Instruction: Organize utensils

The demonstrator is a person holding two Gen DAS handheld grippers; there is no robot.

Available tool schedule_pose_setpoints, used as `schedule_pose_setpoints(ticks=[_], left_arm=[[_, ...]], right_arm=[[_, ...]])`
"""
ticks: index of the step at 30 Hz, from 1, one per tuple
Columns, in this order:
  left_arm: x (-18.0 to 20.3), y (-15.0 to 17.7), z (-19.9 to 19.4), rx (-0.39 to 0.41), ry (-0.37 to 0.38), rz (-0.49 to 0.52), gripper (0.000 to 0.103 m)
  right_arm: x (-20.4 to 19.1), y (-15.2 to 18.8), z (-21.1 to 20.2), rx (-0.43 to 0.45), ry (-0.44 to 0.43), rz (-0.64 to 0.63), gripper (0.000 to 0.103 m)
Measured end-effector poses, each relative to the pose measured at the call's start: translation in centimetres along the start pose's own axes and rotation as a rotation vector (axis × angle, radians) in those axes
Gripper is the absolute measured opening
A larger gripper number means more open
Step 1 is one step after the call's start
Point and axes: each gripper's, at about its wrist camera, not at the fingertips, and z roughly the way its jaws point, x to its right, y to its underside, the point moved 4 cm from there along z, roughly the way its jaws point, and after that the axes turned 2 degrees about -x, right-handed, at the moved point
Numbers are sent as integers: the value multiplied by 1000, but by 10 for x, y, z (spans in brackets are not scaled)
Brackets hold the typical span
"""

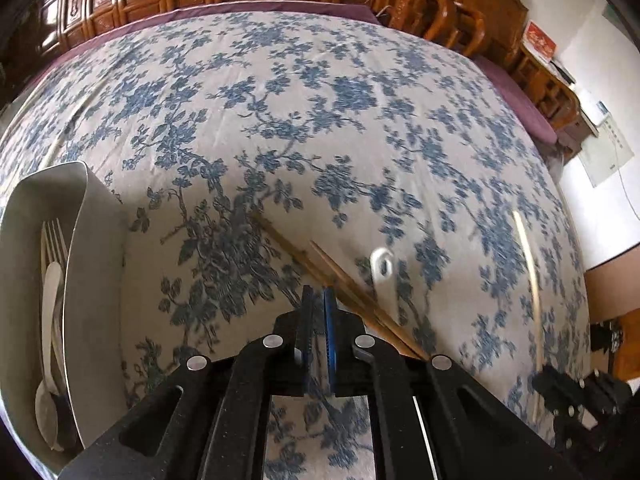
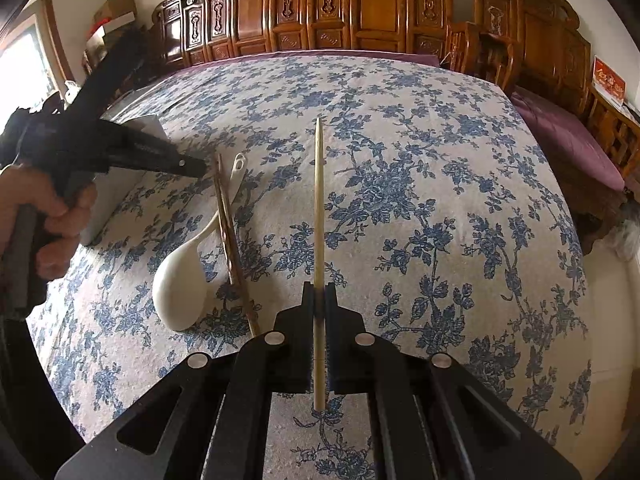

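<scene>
My left gripper (image 1: 318, 296) is shut with nothing seen between its jaws. It hovers just left of a pair of brown chopsticks (image 1: 320, 268) lying on the floral cloth, beside the handle of a white spoon (image 1: 382, 276). In the right wrist view my right gripper (image 2: 319, 292) is shut on a pale chopstick (image 2: 318, 200) that points away over the table. That view also shows the white spoon (image 2: 180, 280), the brown chopsticks (image 2: 230, 240) across it, and the left gripper (image 2: 196, 166) near their far ends, held by a hand (image 2: 52, 216).
A grey metal utensil holder (image 1: 96, 264) stands at the left with a fork (image 1: 54, 240) and spoons (image 1: 48, 320) inside. The blue floral tablecloth (image 2: 420, 200) covers the table. Carved wooden chairs (image 2: 360, 12) ring the far edge.
</scene>
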Motion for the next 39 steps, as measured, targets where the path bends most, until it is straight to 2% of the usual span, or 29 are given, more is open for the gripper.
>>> schedule_pose_setpoints(ticks=[5,12,14,20,23,26,30,33,39], left_arm=[[-11,-8,11,-17,1,-41,4],[-11,-15,11,-22,5,-38,6],[-11,-16,13,-23,-11,-30,10],[-7,-24,17,-31,-59,2,12],[1,-27,21,-33,-132,71,13],[5,-28,22,-7,-245,151,34],[-2,-33,21,-23,-188,125,33],[-6,-29,17,-33,-162,103,28],[21,5,-11,-10,-44,153,28]], right_arm=[[-1,0,0,0,1,-9,6],[0,-1,0,0,4,-13,6],[0,-1,0,-1,6,-13,6],[0,0,1,-2,7,-14,6],[0,0,0,-1,7,-15,6],[0,0,0,1,6,-16,6],[0,0,-3,7,5,-15,6],[1,-1,-4,11,5,-13,6],[4,-2,-8,24,12,-14,6]])
